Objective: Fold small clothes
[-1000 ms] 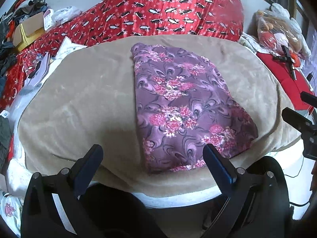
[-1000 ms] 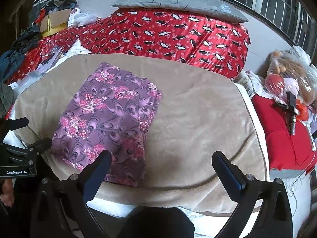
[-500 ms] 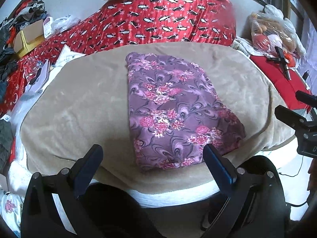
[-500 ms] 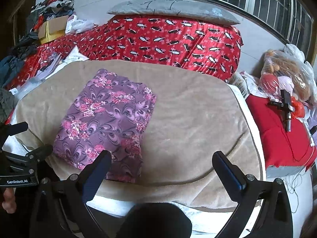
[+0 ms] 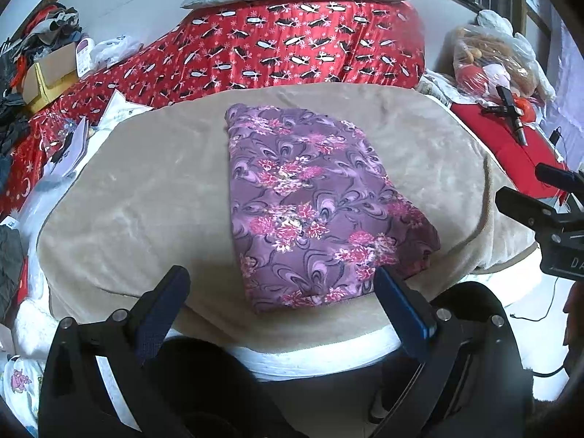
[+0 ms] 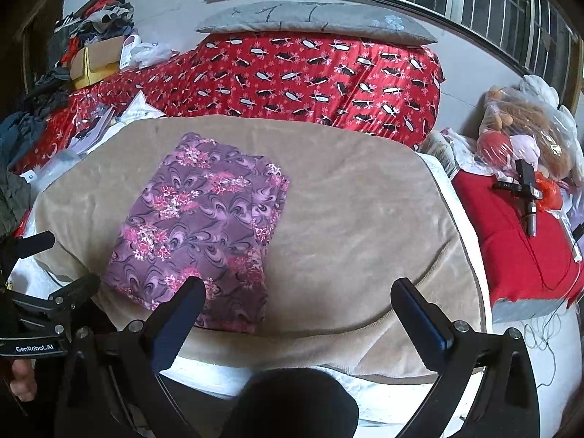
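A purple floral garment (image 5: 310, 204) lies folded into a neat rectangle on the beige blanket (image 5: 146, 197). It also shows in the right wrist view (image 6: 204, 233), left of centre. My left gripper (image 5: 281, 284) is open and empty, hovering just short of the garment's near edge. My right gripper (image 6: 295, 295) is open and empty, near the blanket's front edge, to the right of the garment's near corner. Neither gripper touches the cloth.
A red patterned quilt (image 6: 310, 73) with a grey pillow (image 6: 314, 22) lies behind the blanket. Papers and a cardboard box (image 5: 51, 73) are at the left. A red cushion (image 6: 511, 241) with a black tool and a bag of plush toys (image 6: 529, 131) are at the right.
Both grippers have pulled back and up from the folded garment, so it looks smaller and farther away. The garment has not moved. Both grippers stay open.
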The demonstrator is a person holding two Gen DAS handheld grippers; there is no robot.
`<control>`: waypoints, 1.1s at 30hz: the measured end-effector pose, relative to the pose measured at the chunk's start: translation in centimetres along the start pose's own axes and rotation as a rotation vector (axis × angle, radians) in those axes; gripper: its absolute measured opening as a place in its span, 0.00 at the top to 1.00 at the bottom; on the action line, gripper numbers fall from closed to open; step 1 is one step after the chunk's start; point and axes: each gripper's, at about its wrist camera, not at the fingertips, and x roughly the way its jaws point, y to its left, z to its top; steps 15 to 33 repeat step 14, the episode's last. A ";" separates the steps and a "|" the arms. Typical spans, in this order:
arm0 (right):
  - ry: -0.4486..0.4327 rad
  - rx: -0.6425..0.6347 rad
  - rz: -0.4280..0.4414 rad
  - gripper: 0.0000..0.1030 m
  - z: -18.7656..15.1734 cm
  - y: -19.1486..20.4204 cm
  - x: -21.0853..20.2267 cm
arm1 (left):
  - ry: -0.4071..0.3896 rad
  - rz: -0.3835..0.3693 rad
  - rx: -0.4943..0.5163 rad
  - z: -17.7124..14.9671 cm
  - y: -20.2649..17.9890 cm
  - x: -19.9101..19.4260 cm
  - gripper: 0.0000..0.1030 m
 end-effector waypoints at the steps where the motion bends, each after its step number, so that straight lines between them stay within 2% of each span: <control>1: -0.001 -0.002 -0.002 0.01 0.0 0.1 0.0 | 0.004 -0.006 -0.003 0.0 0.0 0.0 0.01; 8: -0.001 0.004 0.001 0.01 0.1 0.1 -0.1 | -0.008 -0.025 -0.014 0.1 0.0 -0.4 0.01; 14: -0.003 0.000 0.000 0.01 0.3 -0.1 -0.2 | -0.007 0.007 -0.003 0.1 -0.4 -0.3 0.01; 33: -0.003 0.000 0.000 0.01 0.3 -0.1 -0.2 | -0.007 0.007 -0.003 0.1 -0.4 -0.3 0.01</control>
